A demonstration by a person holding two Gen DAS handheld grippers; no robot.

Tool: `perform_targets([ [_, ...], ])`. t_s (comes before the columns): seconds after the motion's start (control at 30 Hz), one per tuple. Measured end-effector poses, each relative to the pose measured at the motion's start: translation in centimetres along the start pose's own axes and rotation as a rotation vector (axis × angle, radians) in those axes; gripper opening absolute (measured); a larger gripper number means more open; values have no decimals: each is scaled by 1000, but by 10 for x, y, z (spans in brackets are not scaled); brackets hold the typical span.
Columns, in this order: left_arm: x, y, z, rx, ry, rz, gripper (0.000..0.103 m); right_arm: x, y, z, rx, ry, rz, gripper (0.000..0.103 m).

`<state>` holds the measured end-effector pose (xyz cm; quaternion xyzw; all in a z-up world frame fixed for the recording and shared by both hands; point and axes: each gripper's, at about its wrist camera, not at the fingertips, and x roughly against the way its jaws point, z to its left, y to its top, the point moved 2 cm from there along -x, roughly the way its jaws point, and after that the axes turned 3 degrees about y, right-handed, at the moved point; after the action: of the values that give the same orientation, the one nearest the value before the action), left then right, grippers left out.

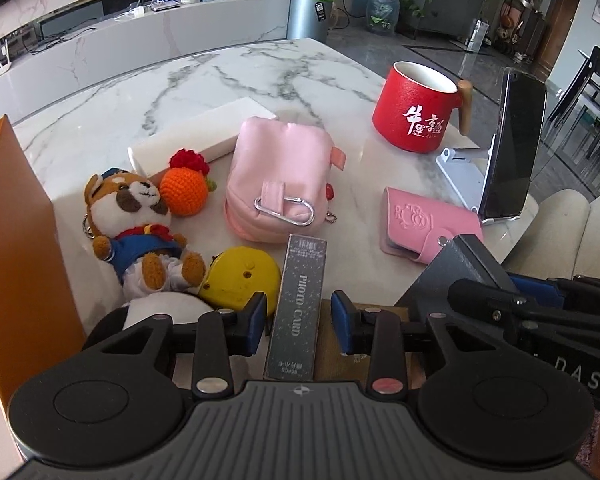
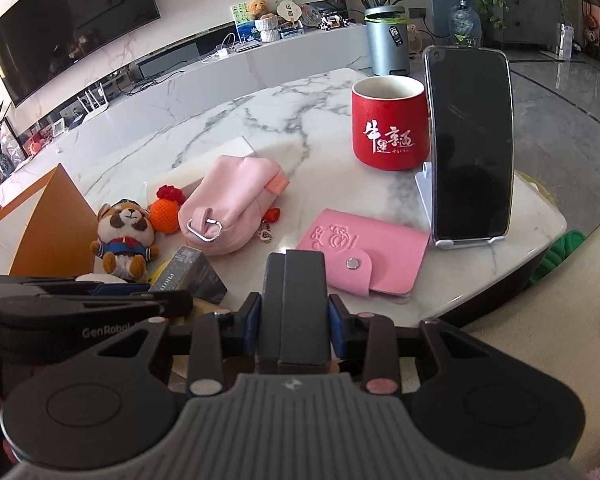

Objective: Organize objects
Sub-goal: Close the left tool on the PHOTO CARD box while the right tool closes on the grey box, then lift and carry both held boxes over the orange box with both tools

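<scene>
1. An orange board (image 1: 16,216) stands at the far left edge of the desk (image 1: 228,76), well left of the pink pouch (image 1: 278,180).
2. A plush fox (image 1: 134,220) in a blue outfit lies left of the pink pouch, with an orange crocheted fruit (image 1: 184,192) between them, touching the fox's head.
3. A yellow tape measure (image 1: 240,276) sits in front of the pink pouch, just beside the fox's feet.
4. A white box (image 1: 204,136) lies behind the fruit, left of the pink pouch.
5. The left gripper (image 1: 299,322) has its fingers (image 1: 256,320) spread around a grey box marked PHOTO CARD (image 1: 298,308), which stands in front of the pink pouch; a gap shows at the right pad, and contact at the left pad cannot be told.
6. The right gripper (image 2: 293,320) has its fingers (image 2: 252,320) pressed on both sides of a dark grey case (image 2: 294,308), in front of the pink pouch and to its right.
7. A pink card wallet (image 2: 364,252) lies flat right of the pink pouch, snap closed.
8. A red mug (image 2: 388,128) stands behind the wallet, far right of the pink pouch.
9. A phone (image 2: 470,144) leans upright on a white stand (image 2: 424,188), just beside the mug.
</scene>
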<state>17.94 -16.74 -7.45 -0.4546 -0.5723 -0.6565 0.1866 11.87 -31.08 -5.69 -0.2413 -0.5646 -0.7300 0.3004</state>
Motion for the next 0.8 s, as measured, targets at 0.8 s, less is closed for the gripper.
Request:
perform_targets([
  [0.8,36,9,5,53,17,-72,28,25,4,2,17,-5,-102,36],
])
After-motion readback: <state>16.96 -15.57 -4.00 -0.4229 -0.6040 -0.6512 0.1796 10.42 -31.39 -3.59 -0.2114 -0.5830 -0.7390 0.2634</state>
